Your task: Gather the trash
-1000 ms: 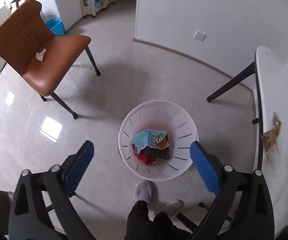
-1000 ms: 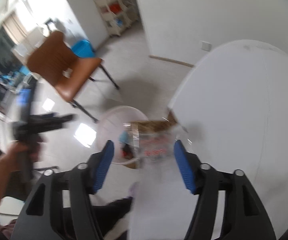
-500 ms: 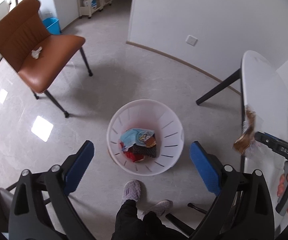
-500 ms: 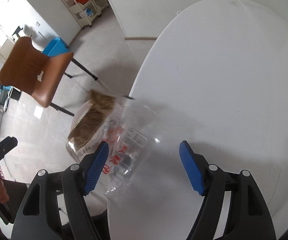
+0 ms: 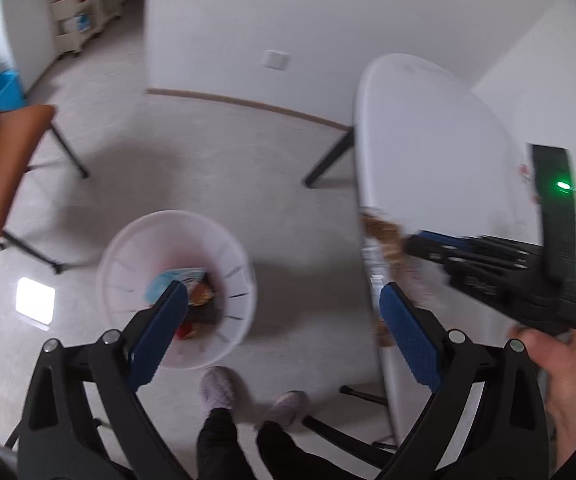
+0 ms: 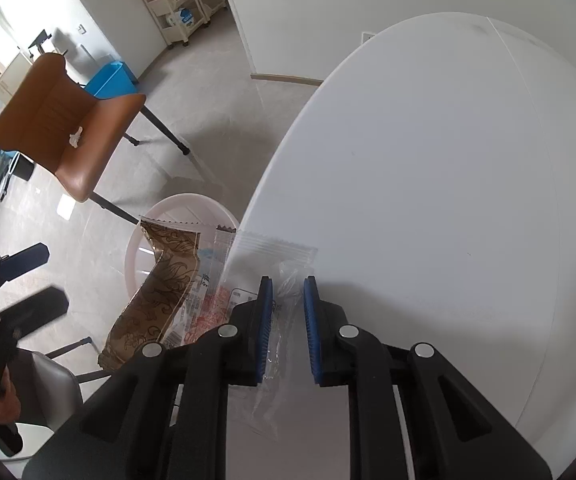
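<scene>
The right gripper [image 6: 287,320] has its 2 blue pads [image 6: 266,320] drawn narrow, a slim gap left between them, and the clear plastic wrapper [image 6: 284,284] runs through that gap; whether the pads actually pinch it I cannot tell. The wrapper lies at the near edge of the white table [image 6: 447,180], and its left part hangs over the rim. Joined to it on the left is a brown patterned wrapper [image 6: 160,292], hanging past the table edge above the floor. Red print and small black lettering show on the clear plastic near the left pad, too small and creased to read.

The left gripper [image 5: 284,332] is spread wide and holds nothing, its pads [image 5: 407,340] well apart over the floor. Just beyond its left pad stands the white trash basket [image 5: 128,248], holding a blue piece and dark and red wrappers; no writing there is legible through the blur.

Farther off, a brown chair [image 6: 68,128] stands on the tiled floor with a crumpled white tissue [image 6: 75,137] on its seat.
</scene>
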{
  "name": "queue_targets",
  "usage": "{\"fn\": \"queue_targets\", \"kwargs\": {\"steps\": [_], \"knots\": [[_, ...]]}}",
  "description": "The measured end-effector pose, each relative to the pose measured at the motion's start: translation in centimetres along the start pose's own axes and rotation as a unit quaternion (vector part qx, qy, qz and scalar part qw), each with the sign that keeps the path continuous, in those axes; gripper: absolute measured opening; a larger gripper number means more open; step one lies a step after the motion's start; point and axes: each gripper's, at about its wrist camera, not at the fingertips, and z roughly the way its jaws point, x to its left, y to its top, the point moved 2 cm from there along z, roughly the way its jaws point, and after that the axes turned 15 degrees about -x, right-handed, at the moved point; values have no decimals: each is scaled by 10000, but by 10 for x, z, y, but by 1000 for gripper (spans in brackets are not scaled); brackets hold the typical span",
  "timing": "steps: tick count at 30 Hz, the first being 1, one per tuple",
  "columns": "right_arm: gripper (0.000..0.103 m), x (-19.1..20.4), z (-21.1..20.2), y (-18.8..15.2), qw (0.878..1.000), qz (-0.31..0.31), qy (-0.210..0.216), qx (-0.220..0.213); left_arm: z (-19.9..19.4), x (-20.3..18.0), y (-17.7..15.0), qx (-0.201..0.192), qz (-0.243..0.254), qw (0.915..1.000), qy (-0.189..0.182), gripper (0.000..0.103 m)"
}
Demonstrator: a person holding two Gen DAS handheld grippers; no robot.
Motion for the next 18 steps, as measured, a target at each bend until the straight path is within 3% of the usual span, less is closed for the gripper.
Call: {"fn": "queue_targets", "kwargs": {"steps": [4, 7, 10, 15, 18], "knots": [[17, -8, -3, -2, 9999, 103, 2, 5, 5, -27, -4, 80, 316, 9992, -235, 92], [17, -10, 1, -1, 9999, 161, 6, 15, 8, -45, -8, 175, 504, 9976, -430, 85], [17, -16, -1, -3, 9998, 209, 22, 22, 16, -61, -14, 332, 659, 9954, -618, 77], [17, -19, 0, -2, 9995, 298, 127, 47, 35, -72, -20, 706, 564, 9926, -807, 56], [17, -19, -2, -1, 9994, 276, 197, 43, 39, -75, -23, 726, 503, 9927, -827, 52]]}}
